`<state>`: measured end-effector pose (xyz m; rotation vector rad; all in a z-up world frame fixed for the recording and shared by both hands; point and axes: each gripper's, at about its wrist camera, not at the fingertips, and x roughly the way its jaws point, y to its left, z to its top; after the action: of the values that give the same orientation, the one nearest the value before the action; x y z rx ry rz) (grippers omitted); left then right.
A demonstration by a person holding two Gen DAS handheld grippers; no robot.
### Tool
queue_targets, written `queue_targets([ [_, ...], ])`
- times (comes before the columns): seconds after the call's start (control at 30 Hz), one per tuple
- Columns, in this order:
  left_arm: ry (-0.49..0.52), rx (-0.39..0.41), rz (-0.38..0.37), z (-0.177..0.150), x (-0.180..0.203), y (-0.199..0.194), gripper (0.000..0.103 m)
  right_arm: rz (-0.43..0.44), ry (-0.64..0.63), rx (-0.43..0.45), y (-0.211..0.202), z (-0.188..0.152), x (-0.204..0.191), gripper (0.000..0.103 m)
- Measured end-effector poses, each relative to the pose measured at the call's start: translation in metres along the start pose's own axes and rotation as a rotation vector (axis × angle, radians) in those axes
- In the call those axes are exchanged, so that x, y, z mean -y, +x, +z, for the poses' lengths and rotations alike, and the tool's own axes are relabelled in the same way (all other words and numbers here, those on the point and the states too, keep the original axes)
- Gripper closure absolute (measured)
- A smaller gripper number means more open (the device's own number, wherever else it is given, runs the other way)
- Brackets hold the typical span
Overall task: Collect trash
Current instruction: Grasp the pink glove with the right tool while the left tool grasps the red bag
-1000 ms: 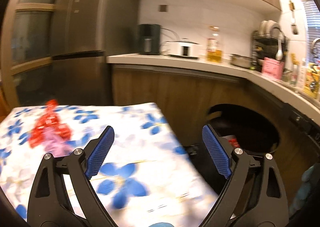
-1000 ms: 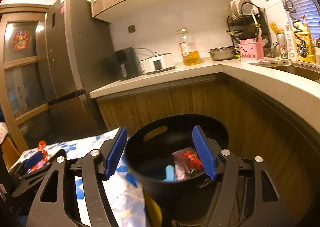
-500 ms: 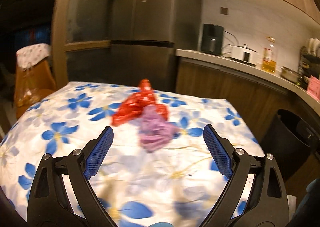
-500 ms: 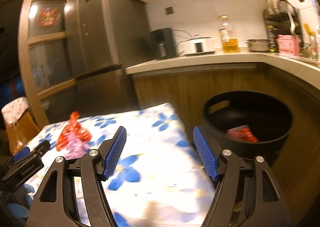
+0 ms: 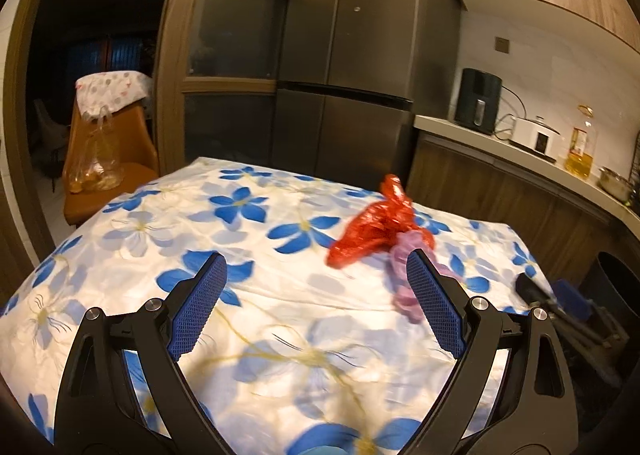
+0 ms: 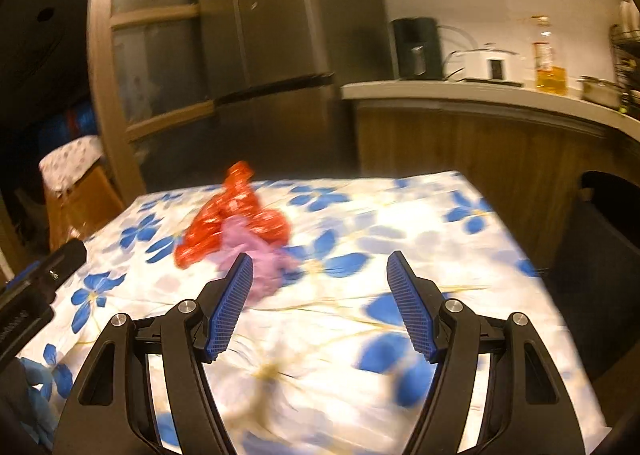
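Left gripper (image 5: pixel 316 303), lower centre of its view: pads apart, nothing between. Red plastic wrapper (image 5: pixel 376 229) and crumpled purple scrap (image 5: pixel 404 267) touching each other, right of centre on the floral tablecloth (image 5: pixel 224 215); not yet picked up. Right gripper (image 6: pixel 320 307): pads apart, empty, trash upper left of it. Black bin (image 6: pixel 600 239) at right edge, contents hidden. Both pieces left to collect.

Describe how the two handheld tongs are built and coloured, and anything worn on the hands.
Both the left tongs and the right tongs are matte black plastic, with two angular arms with triangular cut-outs, joined by silver round-headed bolts. Each finger carries a long, flat blue pad with a fine grid texture. No cables show. A blue glove shows at the right view's lower left edge.
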<state>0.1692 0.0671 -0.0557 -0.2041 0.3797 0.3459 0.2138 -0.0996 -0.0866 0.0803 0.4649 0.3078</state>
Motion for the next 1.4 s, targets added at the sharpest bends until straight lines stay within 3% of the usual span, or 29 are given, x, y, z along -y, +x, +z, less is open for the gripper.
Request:
queue_targets([
  [0.33,-0.010,0.033,0.023,0.024,-0.020,0.031,0.013,0.026,-0.023,-0.118,0.077,0.007,-0.041,0.038],
  [0.47,-0.010,0.033,0.020,0.031,-0.021,0.047,0.013,0.020,-0.047,-0.184,0.094,0.000,-0.048,0.050],
  [0.67,-0.004,0.030,-0.011,0.037,-0.010,0.067,0.013,0.038,-0.002,-0.228,0.102,-0.003,-0.039,0.084],
  [0.83,-0.003,-0.004,-0.086,0.037,0.010,0.095,0.013,0.037,0.058,-0.165,0.080,0.003,-0.021,0.089],
  [1.0,0.058,-0.042,-0.127,0.034,0.042,0.127,0.013,-0.023,0.007,-0.048,0.040,0.010,-0.008,0.090],
  [1.23,0.094,-0.172,-0.170,0.029,0.069,0.174,0.014,-0.075,0.015,-0.020,0.022,0.018,0.018,0.090],
  [1.3,0.096,-0.234,-0.183,0.022,0.071,0.187,0.023,-0.084,0.022,-0.018,0.019,0.019,0.024,0.090],
  [1.33,0.091,-0.265,-0.195,0.018,0.070,0.192,0.036,-0.087,0.023,-0.019,0.019,0.019,0.026,0.090],
  [1.4,0.078,-0.296,-0.221,0.013,0.068,0.198,0.045,-0.094,0.025,-0.017,0.016,0.018,0.031,0.090],
])
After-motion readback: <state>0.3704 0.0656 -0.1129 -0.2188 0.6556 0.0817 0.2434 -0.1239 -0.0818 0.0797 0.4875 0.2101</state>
